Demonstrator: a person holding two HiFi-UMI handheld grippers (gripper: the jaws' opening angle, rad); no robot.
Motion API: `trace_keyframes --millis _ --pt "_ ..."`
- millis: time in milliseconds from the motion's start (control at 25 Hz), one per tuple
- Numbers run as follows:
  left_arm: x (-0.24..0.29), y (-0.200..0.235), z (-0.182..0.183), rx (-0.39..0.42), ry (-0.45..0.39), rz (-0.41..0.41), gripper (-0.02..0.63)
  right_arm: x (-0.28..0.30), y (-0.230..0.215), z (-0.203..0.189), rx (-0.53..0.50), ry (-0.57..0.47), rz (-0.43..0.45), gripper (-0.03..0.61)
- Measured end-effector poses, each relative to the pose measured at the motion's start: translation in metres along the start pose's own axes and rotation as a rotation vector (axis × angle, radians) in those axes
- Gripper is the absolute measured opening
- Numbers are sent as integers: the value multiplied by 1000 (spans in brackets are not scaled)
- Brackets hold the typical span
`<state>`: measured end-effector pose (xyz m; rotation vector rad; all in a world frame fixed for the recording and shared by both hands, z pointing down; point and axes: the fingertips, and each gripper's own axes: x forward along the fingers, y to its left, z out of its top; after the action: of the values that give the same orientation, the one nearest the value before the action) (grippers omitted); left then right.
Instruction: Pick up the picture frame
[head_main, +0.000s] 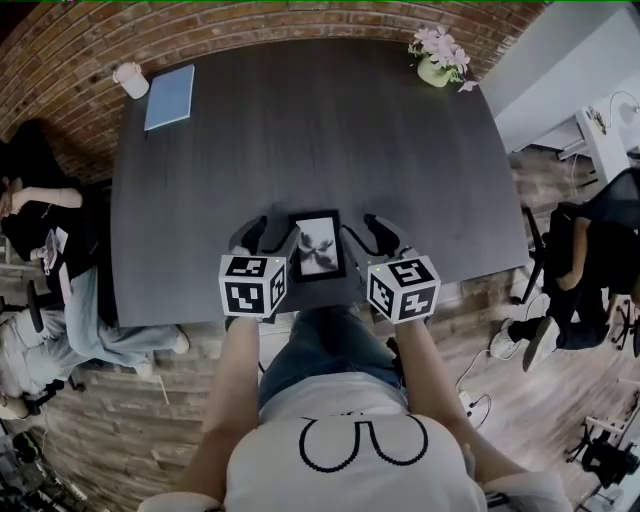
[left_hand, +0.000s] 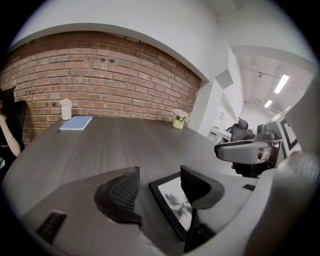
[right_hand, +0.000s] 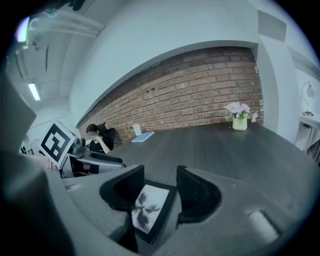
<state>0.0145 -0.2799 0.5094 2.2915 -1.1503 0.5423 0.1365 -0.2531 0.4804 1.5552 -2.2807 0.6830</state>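
A black picture frame (head_main: 317, 245) with a flower print lies flat on the dark table (head_main: 300, 130), close to its near edge. My left gripper (head_main: 272, 238) is low at the frame's left side. In the left gripper view its jaws stand apart, with the frame's (left_hand: 175, 202) left edge between them and the right jaw over the picture. My right gripper (head_main: 362, 235) is at the frame's right side. In the right gripper view the frame (right_hand: 149, 207) lies between the spread jaws, partly under the left one. No pad visibly presses on it.
A blue notebook (head_main: 170, 96) and a white cup (head_main: 131, 80) lie at the table's far left. A pot of pink flowers (head_main: 438, 58) stands at the far right. A person sits left of the table (head_main: 40, 215). An office chair (head_main: 590, 240) stands to the right.
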Motion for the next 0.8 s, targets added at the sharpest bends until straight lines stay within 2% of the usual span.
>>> trace_keyframes --millis 160,360,800 --pt "11 -1 -21 -35 65 22 250 9 -8 -18 35 53 28 198" --pt "18 -6 -51 -119 140 40 247 16 -12 -36 54 107 64 193" --pt "35 -12 -95 -172 262 72 198 29 -10 -58 32 165 111 184"
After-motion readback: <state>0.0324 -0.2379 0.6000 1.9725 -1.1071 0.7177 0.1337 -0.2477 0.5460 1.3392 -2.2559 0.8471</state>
